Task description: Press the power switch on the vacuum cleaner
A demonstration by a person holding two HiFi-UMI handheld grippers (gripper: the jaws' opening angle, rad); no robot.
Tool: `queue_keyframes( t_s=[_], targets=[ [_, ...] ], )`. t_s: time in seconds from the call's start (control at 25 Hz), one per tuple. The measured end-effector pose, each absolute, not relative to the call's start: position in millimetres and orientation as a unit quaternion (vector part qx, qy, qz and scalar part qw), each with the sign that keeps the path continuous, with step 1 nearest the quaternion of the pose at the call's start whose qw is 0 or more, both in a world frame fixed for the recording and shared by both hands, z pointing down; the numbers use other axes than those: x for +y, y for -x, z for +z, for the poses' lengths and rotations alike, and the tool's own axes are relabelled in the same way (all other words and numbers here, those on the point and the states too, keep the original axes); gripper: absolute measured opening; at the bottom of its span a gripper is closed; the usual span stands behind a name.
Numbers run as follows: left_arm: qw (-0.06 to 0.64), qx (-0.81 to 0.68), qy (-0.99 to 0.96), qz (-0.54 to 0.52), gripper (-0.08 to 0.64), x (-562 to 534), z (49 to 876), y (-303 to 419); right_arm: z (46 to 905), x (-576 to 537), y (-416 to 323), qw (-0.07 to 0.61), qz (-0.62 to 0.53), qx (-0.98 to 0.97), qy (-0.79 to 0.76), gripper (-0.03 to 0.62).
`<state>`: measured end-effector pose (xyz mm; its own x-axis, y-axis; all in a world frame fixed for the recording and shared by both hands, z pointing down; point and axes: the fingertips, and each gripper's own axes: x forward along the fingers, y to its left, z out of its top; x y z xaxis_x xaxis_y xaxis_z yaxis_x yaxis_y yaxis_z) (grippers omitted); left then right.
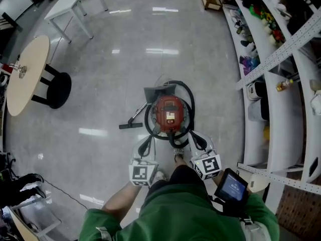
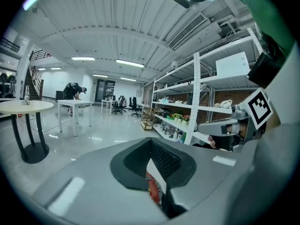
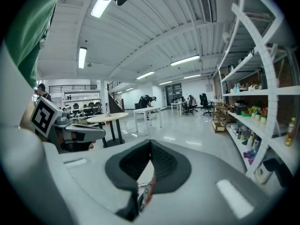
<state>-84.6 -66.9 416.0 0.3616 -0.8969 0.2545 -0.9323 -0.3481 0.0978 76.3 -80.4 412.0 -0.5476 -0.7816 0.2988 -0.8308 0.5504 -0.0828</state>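
Note:
A red canister vacuum cleaner (image 1: pixel 169 112) stands on the grey floor, ringed by its black hose (image 1: pixel 186 92), with the floor nozzle (image 1: pixel 131 125) lying to its left. My left gripper (image 1: pixel 146 144) hovers just short of the vacuum's near left side, jaws shut and empty. On the near right side my right gripper (image 1: pixel 197 140) is likewise shut and holds nothing. In the left gripper view the pads meet at the tips (image 2: pixel 151 142), and a red sliver of the vacuum (image 2: pixel 153 189) shows in the gap below them. The right gripper view shows the same (image 3: pixel 150 144).
A round table on a black base (image 1: pixel 27 74) stands at the left, with a white table (image 1: pixel 70 4) beyond it. White shelving with small items (image 1: pixel 281 74) runs along the right. A thin black cable (image 1: pixel 65 195) crosses the floor at lower left.

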Motion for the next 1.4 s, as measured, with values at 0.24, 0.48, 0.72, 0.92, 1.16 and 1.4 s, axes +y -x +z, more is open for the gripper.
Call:
queue_keyframes(
  t_s=[0.24,0.48,0.72,0.92,1.16,1.4],
  targets=[
    [0.093,-0.555,-0.825,0.049,0.008,-24,379,92,369,-40,-70,0.087,0.098,-0.864,-0.486,0.003],
    [0.076,-0.543,-0.836,0.019,0.008,20,345,99,332,5,-62,0.059,0.082,-0.855,-0.509,0.002],
    [0.069,-0.525,-0.848,-0.005,0.008,61,327,106,314,57,-48,0.047,0.077,-0.848,-0.523,0.002],
    [0.078,-0.519,-0.851,-0.004,0.008,80,325,104,310,83,-52,0.048,0.080,-0.841,-0.533,0.003],
    [0.069,-0.515,-0.854,-0.006,0.008,90,317,92,305,99,-64,0.039,0.082,-0.838,-0.538,0.003],
    [0.061,-0.523,-0.850,-0.003,0.008,98,308,72,305,111,-83,0.033,0.090,-0.843,-0.530,0.002]
  ],
)
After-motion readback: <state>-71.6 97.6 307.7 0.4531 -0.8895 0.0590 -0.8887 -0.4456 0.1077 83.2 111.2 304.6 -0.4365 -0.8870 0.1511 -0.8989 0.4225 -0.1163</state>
